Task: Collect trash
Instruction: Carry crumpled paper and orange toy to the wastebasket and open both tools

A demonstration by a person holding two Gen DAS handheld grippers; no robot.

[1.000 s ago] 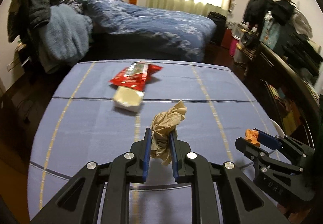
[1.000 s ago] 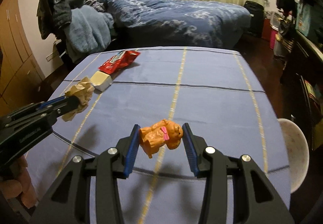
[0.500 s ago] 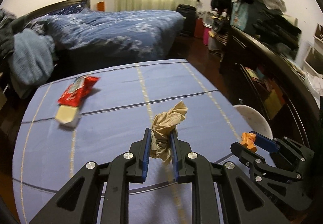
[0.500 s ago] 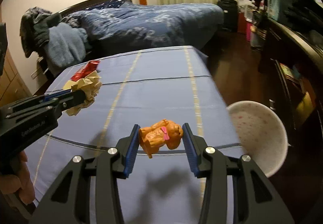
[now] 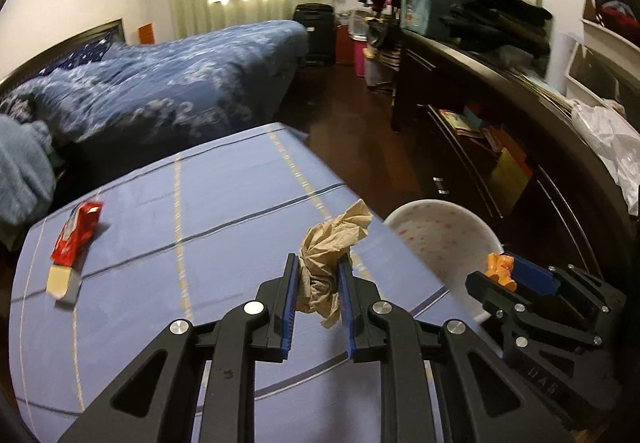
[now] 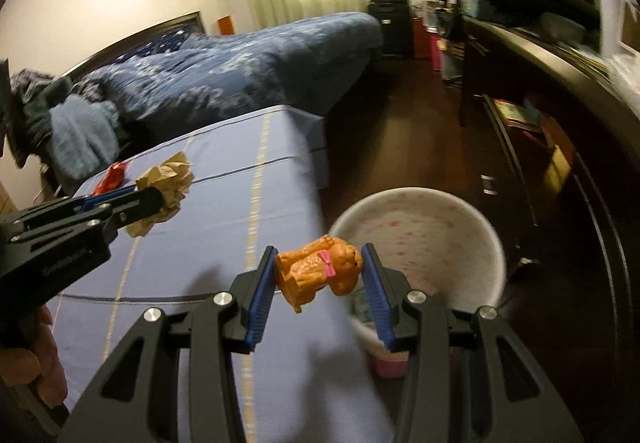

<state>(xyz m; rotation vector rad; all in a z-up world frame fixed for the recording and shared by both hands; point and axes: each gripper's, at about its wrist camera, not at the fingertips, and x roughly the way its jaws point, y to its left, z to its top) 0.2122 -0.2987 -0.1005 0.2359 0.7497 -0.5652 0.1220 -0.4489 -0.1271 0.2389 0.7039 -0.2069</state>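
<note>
Left edge of table [image 5: 224, 203], blue striped cloth: red wrapper [image 5: 76, 235] lies flat, long axis running from near-left to far-right, its near end touching a pale block [image 5: 60, 281].

Left claw [image 5: 318, 283]: clamped on crumpled brown paper [image 5: 332, 243], held clear above the table; the wad's long axis is roughly upright, loose end pointing up and right towards the bin.

Right claw [image 6: 320, 275]: clamped on orange toy dog [image 6: 320, 267] with pink bow, lying on its side, long axis crosswise between the 2 pads, head at right pad.

White bin [image 6: 432, 227] stands on the floor just beside the table's right edge; the right claw hangs at its near rim.
</note>
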